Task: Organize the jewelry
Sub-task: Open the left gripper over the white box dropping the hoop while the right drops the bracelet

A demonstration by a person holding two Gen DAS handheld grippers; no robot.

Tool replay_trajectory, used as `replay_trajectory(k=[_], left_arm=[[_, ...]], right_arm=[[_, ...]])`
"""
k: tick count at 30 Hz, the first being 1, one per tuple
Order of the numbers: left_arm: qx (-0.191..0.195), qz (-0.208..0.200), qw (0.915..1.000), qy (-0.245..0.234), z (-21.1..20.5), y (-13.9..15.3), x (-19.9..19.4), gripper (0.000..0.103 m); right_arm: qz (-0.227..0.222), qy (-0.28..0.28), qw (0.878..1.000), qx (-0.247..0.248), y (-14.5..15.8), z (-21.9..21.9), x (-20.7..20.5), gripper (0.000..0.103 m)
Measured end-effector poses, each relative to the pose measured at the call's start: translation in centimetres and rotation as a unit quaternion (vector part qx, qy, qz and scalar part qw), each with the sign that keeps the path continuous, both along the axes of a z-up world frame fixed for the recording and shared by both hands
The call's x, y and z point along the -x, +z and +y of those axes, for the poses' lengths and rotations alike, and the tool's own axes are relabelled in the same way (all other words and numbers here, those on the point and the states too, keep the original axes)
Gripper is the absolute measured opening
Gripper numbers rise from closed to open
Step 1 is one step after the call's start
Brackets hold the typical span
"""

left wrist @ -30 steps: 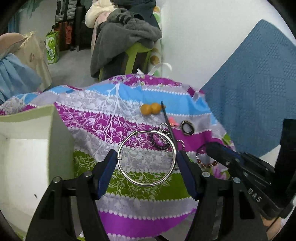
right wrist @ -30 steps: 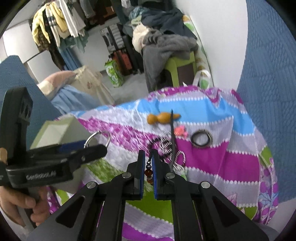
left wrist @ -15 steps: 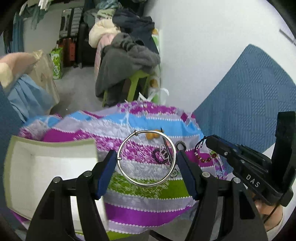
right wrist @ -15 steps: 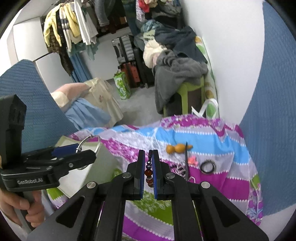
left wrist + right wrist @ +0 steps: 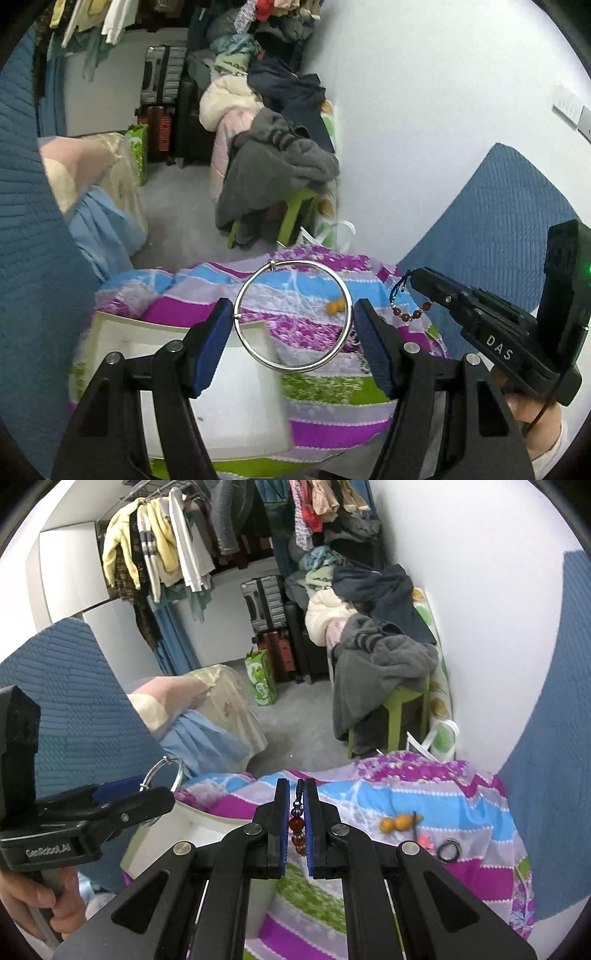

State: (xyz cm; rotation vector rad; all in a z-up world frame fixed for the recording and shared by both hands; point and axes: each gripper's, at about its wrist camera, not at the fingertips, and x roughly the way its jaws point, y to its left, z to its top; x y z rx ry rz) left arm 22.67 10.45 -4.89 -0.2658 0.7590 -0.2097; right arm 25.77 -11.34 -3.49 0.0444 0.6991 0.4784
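Silver bangle (image 5: 292,314) spans the left tongs (image 5: 291,325), jaws wide, pressing its rim at 3 and 9 o'clock. Right tongs (image 5: 294,823) nearly closed on a beaded bracelet (image 5: 297,825). White box (image 5: 236,398) looks bare: nothing stowed yet. Orange gourd charm (image 5: 395,824), dark ring (image 5: 449,850) and more lie on the striped cloth (image 5: 424,805) at 3 o'clock. Since a second ago both tongs rose well above the cloth, the bangle now over the box's corner.

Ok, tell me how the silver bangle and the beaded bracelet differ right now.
The silver bangle is a plain, rigid metal hoop; the beaded bracelet is reddish-brown beads on dark cord, hanging limp. The bangle spans the left gripper fingers set wide; the bracelet is pinched in the nearly closed right gripper. Both are held off the bed.
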Motion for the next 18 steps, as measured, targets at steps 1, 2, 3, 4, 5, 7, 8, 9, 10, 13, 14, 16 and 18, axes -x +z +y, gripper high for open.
replay_trajectory(k=[1,2,3,4,5,7,8,9,10,13,14,16,18], left_arm=[[-0.002,-0.003,1.0,0.003,0.6,0.1,0.2,0.068],[-0.004,-0.004,1.0,0.005,1.1,0.2,0.5,0.068],[-0.005,-0.005,0.9999,0.008,1.8,0.1,0.9,0.068],[-0.007,-0.005,0.9999,0.01,2.4,-0.1,1.1,0.068],[-0.008,-0.001,0.9998,0.016,3.1,-0.6,1.4,0.068],[-0.004,0.007,0.9997,0.021,4.2,-1.6,1.8,0.068],[-0.002,0.017,0.9995,0.025,4.8,-2.6,2.1,0.068],[-0.003,0.023,0.9994,0.027,5.2,-3.3,2.2,0.068],[-0.005,0.03,0.9991,0.029,5.5,-4.1,2.4,0.068],[-0.012,0.056,0.9977,0.035,6.5,-6.9,2.7,0.068],[-0.013,0.062,0.9973,0.037,6.7,-7.6,2.7,0.068],[-0.016,0.078,0.9959,0.041,7.1,-9.3,2.7,0.068],[-0.022,0.093,0.9945,0.043,7.4,-10.5,2.5,0.068]], right_arm=[[-0.001,0.002,1.0,0.002,0.0,0.8,0.1,0.005],[-0.001,0.004,1.0,0.004,0.0,1.4,0.1,0.005],[0.0,0.008,1.0,0.007,-0.3,2.4,0.3,0.005],[0.002,0.011,1.0,0.009,-0.5,2.9,0.5,0.005],[0.005,0.016,1.0,0.012,-0.9,3.6,0.7,0.005],[0.02,0.028,0.999,0.017,-2.1,5.0,0.9,0.005],[0.032,0.035,0.999,0.019,-3.1,5.7,1.0,0.005],[0.041,0.039,0.998,0.021,-3.8,6.3,1.1,0.005],[0.051,0.044,0.997,0.026,-4.8,7.0,1.3,0.005],[0.08,0.055,0.994,0.039,-7.4,8.6,1.8,0.005],[0.088,0.058,0.993,0.043,-8.2,8.9,1.9,0.005],[0.101,0.063,0.992,0.051,-9.6,9.6,2.2,0.005],[0.113,0.069,0.989,0.062,-11.0,10.4,2.4,0.005]])
